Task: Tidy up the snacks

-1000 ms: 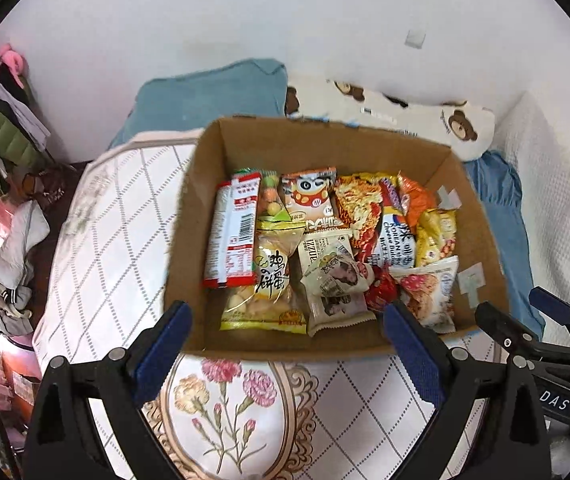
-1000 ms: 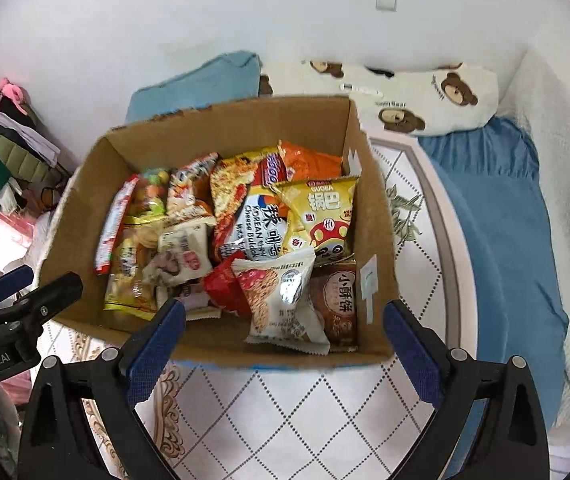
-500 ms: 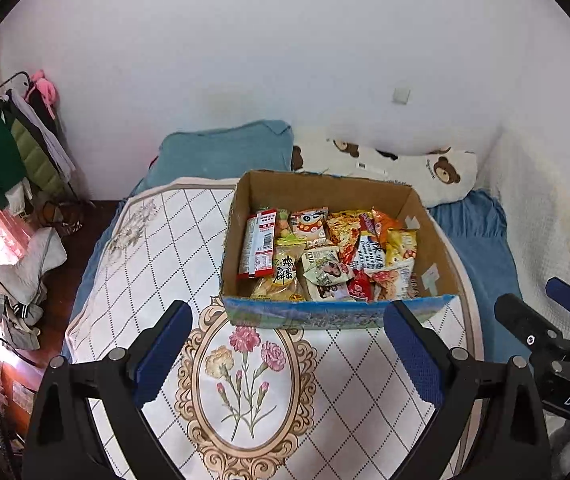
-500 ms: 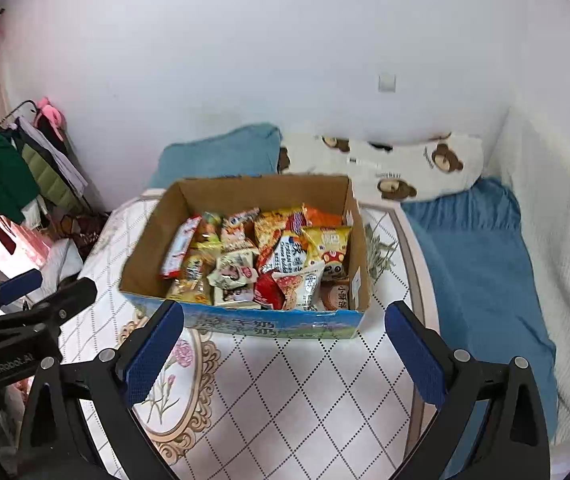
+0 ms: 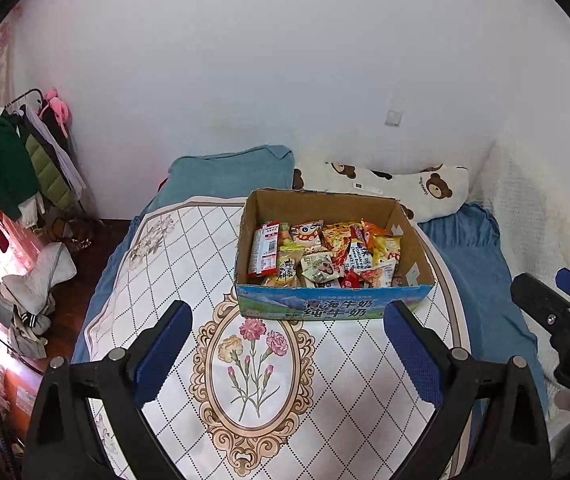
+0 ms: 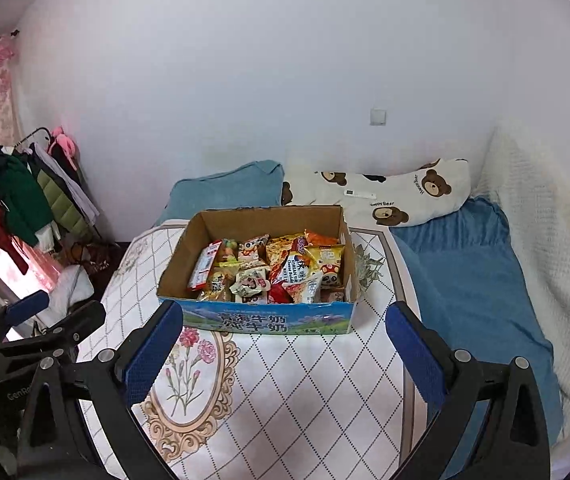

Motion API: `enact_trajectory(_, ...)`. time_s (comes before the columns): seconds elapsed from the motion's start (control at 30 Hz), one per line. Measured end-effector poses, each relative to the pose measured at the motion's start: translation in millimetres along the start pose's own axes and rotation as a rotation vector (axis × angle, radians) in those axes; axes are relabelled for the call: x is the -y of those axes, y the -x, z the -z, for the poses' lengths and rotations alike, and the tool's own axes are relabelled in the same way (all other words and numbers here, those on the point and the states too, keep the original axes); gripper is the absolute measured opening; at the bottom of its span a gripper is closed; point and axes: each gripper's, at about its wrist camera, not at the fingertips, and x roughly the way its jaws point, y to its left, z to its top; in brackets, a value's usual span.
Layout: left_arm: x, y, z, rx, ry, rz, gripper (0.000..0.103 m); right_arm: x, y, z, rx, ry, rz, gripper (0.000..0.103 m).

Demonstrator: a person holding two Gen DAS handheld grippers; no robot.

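An open cardboard box point(image 5: 325, 308) with a blue printed front stands on a quilted mat point(image 5: 253, 380) on a bed. It is full of snack packets point(image 5: 325, 258), lying mixed together. It also shows in the right wrist view point(image 6: 269, 322) with the snacks point(image 6: 277, 268) inside. My left gripper point(image 5: 285, 344) is open and empty, held back from the box's near side. My right gripper point(image 6: 283, 346) is open and empty, also well short of the box.
A teal pillow point(image 5: 229, 172) and a bear-print pillow point(image 5: 405, 188) lie behind the box against the white wall. A blue sheet point(image 6: 465, 272) covers the bed to the right. A clothes rack point(image 5: 13, 164) and piled clothes stand at the left, off the bed.
Both grippers have pulled back and up from just above the box, so the box now looks small and farther away. Both stay open and empty.
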Motion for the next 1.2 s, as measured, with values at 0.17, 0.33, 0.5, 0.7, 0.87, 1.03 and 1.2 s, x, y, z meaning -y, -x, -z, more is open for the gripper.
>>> enact_trajectory(0.17, 4, 4, 2, 0.002, -0.007, 0.001, 0.098, 1, 16, 2, 0.014, -0.001, -0.011, 0.103)
enact_trajectory(0.33, 8, -1, 2, 0.0, -0.02, 0.007, 0.103, 4, 18, 3, 0.015, -0.005, -0.023, 0.103)
enact_trajectory(0.5, 13, -15, -3, -0.007, -0.033, -0.009, 0.103, 5, 2, 2, 0.001, -0.008, -0.006, 0.103)
enact_trajectory(0.7, 16, -44, -10, -0.028, -0.031, -0.031, 0.103, 12, -33, -5, -0.011, -0.02, 0.024, 0.103)
enact_trajectory(0.87, 16, -73, -15, -0.065, -0.023, -0.046, 0.103, 19, -66, -12, -0.022, -0.036, 0.049, 0.103)
enact_trajectory(1.03, 17, -97, -17, -0.099, -0.035, -0.053, 0.103, 25, -95, -18, -0.039, -0.039, 0.063, 0.103)
enact_trajectory(1.2, 17, -118, -16, -0.139, -0.03, -0.068, 0.103, 30, -126, -15, -0.071, -0.045, 0.068, 0.103)
